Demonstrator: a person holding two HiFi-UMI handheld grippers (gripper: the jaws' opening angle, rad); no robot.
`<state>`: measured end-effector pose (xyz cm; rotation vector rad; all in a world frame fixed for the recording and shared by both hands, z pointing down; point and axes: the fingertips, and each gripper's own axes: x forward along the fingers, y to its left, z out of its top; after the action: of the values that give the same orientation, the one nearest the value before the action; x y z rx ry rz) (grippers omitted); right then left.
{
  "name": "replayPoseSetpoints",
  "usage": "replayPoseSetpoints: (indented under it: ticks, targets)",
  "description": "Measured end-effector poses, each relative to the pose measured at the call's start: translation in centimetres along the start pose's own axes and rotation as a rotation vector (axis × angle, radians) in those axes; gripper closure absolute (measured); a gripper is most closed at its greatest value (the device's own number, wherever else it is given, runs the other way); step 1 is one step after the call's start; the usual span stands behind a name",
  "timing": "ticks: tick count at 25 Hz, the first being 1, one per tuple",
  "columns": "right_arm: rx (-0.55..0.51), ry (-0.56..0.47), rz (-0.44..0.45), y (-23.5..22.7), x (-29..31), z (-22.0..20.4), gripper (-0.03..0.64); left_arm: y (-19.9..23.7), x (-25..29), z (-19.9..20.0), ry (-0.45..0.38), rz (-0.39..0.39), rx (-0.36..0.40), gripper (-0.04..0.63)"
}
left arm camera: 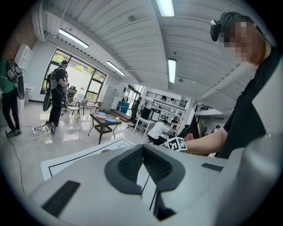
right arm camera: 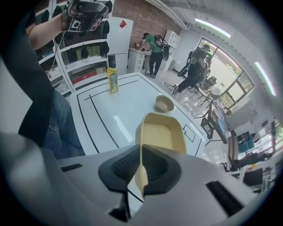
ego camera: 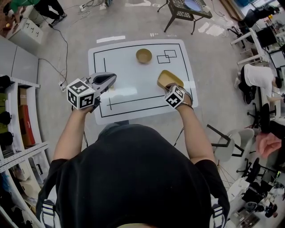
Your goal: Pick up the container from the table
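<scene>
The container (ego camera: 169, 79) is a shallow tan rectangular tub, held tilted a little above the white table (ego camera: 129, 102) at its near right. My right gripper (ego camera: 173, 88) points steeply down and is shut on the tub's near rim. In the right gripper view that thin rim (right arm camera: 140, 170) sits pinched between the dark pads (right arm camera: 124, 165), and the tub (right arm camera: 161, 132) stretches away beyond them. My left gripper (ego camera: 112, 79) hovers over the table's near left. Its jaws (left arm camera: 142, 148) are shut with nothing between them.
A small tan bowl (ego camera: 144, 55) sits at the table's far middle. A yellow bottle (right arm camera: 112, 80) stands near the left edge, below my left gripper (right arm camera: 86, 13). Shelving (ego camera: 18, 124) lines the left, chairs and desks (ego camera: 262, 89) the right. People stand farther off.
</scene>
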<state>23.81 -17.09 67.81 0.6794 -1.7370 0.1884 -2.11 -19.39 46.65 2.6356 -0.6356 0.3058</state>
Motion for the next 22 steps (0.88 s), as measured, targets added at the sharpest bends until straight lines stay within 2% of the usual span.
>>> replayPoseSetpoints:
  ticks: [22]
  targets:
    - [0.001, -0.018, -0.032, 0.7, -2.9, 0.0, 0.601, -2.6, -0.3, -0.1, -0.01, -0.019, 0.017, 0.589]
